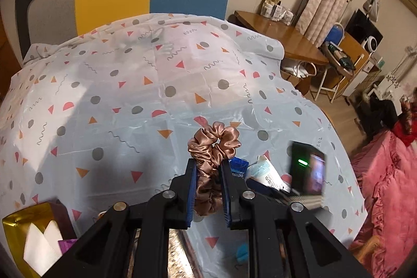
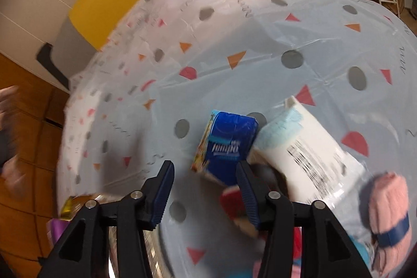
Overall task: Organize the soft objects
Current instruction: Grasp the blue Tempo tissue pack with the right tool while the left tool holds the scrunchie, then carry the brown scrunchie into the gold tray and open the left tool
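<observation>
Above the tablecloth [image 1: 109,95], a scrunchie [image 1: 212,147] is clamped by the left gripper [image 1: 208,189]; the right gripper [image 2: 206,189] is held released near the tissue pack [image 2: 225,145].

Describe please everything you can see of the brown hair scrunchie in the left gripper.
The scrunchie is a ring of shiny, satin-like fabric in a coppery brown colour, gathered into many soft ruffles. The left gripper is shut on it: the two blue pads squeeze its lower part flat, while the upper part bulges out above the fingertips as a puffy loop with a small hole. It hangs lifted above the patterned tablecloth and, as far as the view shows, touches nothing but the pads.
</observation>
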The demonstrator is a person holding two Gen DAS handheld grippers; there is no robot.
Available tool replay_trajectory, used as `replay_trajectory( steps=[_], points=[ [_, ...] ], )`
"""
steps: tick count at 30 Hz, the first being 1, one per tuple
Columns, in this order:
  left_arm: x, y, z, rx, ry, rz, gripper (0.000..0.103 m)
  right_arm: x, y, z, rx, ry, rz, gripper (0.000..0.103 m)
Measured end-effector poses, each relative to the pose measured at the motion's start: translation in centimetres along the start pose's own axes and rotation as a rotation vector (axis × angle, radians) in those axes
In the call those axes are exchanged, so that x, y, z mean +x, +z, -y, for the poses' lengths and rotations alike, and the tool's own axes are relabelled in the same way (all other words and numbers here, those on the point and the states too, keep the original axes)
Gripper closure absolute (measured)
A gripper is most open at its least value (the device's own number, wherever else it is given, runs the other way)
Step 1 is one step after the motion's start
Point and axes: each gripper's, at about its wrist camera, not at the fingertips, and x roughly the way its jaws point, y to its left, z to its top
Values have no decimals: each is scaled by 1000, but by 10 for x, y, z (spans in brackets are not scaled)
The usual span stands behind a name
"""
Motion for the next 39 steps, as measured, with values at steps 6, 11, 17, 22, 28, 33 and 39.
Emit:
replay_trajectory(
  steps=[6,11,17,22,28,33,39],
  points=[
    [-38,-7,-16,6,-21,61,86,38,11,-1,34,-92,-40,44],
    [-59,-14,-28,15,-29,91,86,51,20,-9,13,-149,-37,40],
    [-70,-22,-46,-15,-23,104,85,55,22,-19,-23,-192,-53,46],
    [-88,-32,-68,-55,-21,130,86,57,-4,-39,-206,-203,-92,49],
    [-121,-51,-109,-115,1,181,85,52,-41,-49,-358,-261,-99,49],
    [-156,-79,-159,-193,42,237,85,44,-60,-44,-393,-278,-92,49],
    [-171,-126,-228,-307,138,261,85,39,-69,-39,-437,-272,-85,49]
  ],
)
